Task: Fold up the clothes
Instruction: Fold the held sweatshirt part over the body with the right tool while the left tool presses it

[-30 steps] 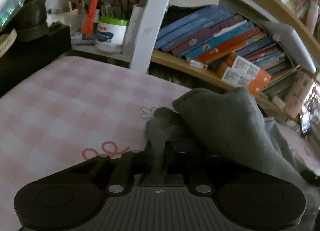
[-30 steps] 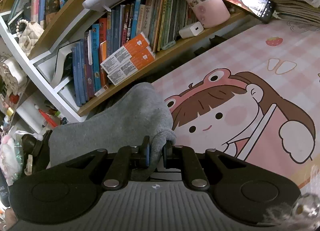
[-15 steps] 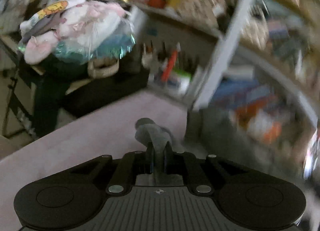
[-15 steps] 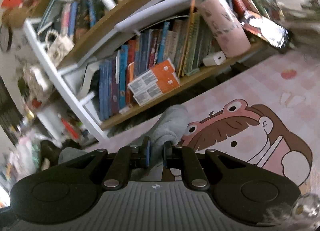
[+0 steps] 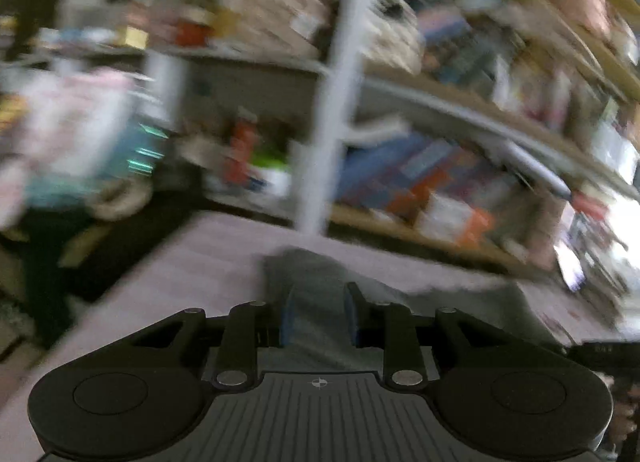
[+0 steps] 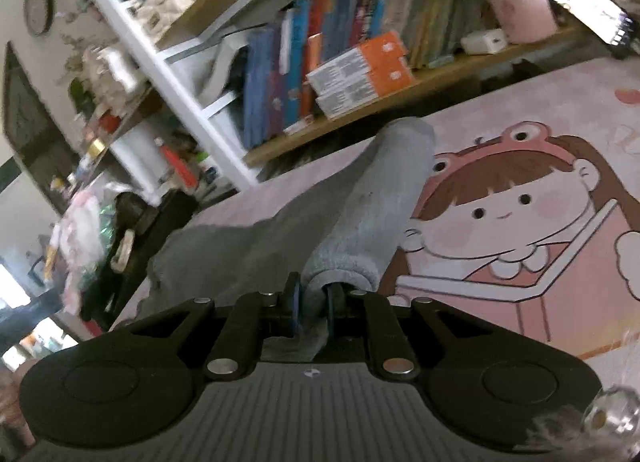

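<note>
A grey garment (image 6: pixel 376 197) lies on the pink cartoon table mat (image 6: pixel 500 246). My right gripper (image 6: pixel 314 294) is shut on the garment's near hem, and the cloth runs away from it as a long taut fold toward the bookshelf. The left wrist view is badly blurred. In it my left gripper (image 5: pixel 318 302) has its jaws opening, with a clear gap between the fingers. The grey garment (image 5: pixel 316 266) shows through that gap and just beyond the fingertips; the pads do not seem to press on it. It rests on the pink mat (image 5: pixel 180 262).
A bookshelf (image 6: pixel 360 73) full of books and orange boxes runs along the table's far edge, with a white upright post (image 5: pixel 332 121). A pink cup (image 6: pixel 516 1) and a phone (image 6: pixel 584 1) stand at the right. Bags and clutter (image 6: pixel 84 238) sit off the table's left end.
My left gripper's jaws were pinched on grey cloth and now stand apart; its view swung and rose. The right gripper kept its grip, and the garment now stretches out longer in front of it.
</note>
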Available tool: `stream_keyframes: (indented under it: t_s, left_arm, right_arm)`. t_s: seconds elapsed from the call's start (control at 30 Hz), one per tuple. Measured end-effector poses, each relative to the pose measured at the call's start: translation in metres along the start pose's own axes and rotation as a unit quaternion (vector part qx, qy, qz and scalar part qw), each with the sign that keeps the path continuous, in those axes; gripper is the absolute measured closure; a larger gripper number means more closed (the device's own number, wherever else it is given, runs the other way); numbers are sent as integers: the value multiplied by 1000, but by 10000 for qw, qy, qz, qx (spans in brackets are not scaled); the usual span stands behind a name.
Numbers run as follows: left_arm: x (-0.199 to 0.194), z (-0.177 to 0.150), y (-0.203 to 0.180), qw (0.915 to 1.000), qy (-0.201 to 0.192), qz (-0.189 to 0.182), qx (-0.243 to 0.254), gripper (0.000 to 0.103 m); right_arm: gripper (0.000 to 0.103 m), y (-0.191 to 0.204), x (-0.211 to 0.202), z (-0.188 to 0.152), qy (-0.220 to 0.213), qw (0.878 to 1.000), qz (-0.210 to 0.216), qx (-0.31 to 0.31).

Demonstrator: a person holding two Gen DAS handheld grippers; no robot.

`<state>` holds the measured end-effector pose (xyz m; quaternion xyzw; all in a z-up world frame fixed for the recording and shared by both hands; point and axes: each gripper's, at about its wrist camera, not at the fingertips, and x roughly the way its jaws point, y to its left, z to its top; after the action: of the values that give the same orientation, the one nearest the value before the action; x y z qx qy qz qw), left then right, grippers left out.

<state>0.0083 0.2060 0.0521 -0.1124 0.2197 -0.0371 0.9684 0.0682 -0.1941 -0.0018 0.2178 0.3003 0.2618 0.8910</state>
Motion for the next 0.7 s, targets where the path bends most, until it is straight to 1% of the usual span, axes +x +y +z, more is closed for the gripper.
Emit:
stream_keyframes:
  t_s: [0.03,0.1,0.13,0.17,0.23,0.3,0.33,0.37,0.43,0.5,0.6,0.63,0.7]
  left_arm:
    - [19,0,-6,9997,184,-162,29,77]
    - [60,1,-11,9971,607,-426,-188,78]
    - [80,0,-13,9949,805,-496,-346,81]
    - [98,1,-13,9932,946,-499,-453,81]
    - [124,3,-13,9918,1089,-402,-535,81]
    - [136,-1,-7,9917,1062,-346,-632,81]
    - [141,-3,-3,9917,1038,-325,-682,82]
    - [146,-4,0,9917,1013,-304,-732,84]
    - [151,-7,9,9912,967,-253,-866,93]
    - [147,-7,21,9899,924,-185,-1056,97]
    - [143,-6,31,9886,841,-82,-1247,98]
    - [142,-6,30,9895,822,-46,-1191,98]
    - [141,-6,23,9919,789,36,-997,98]
  right_arm:
    - [91,1,-1,-1,-4,10000,54,-37]
    - [91,-2,-3,-2,-38,9999,109,11]
    - [91,-5,-4,-1,-71,9999,96,117]
    - [91,-10,-4,0,-97,9996,91,240]
    - [90,-21,-3,2,-125,9983,111,557]
    - [86,-33,0,5,-81,9958,118,904]
    - [76,-37,2,6,-38,9943,141,1054]
    - [69,-42,4,8,4,9926,165,1205]
    - [68,-51,8,11,88,9883,212,1505]
    - [68,-58,17,16,209,9834,179,1794]
    - [68,-61,39,24,420,9766,46,2109]
    - [68,-60,46,26,416,9752,-17,2174]
    - [78,-55,57,33,289,9741,-290,2222]
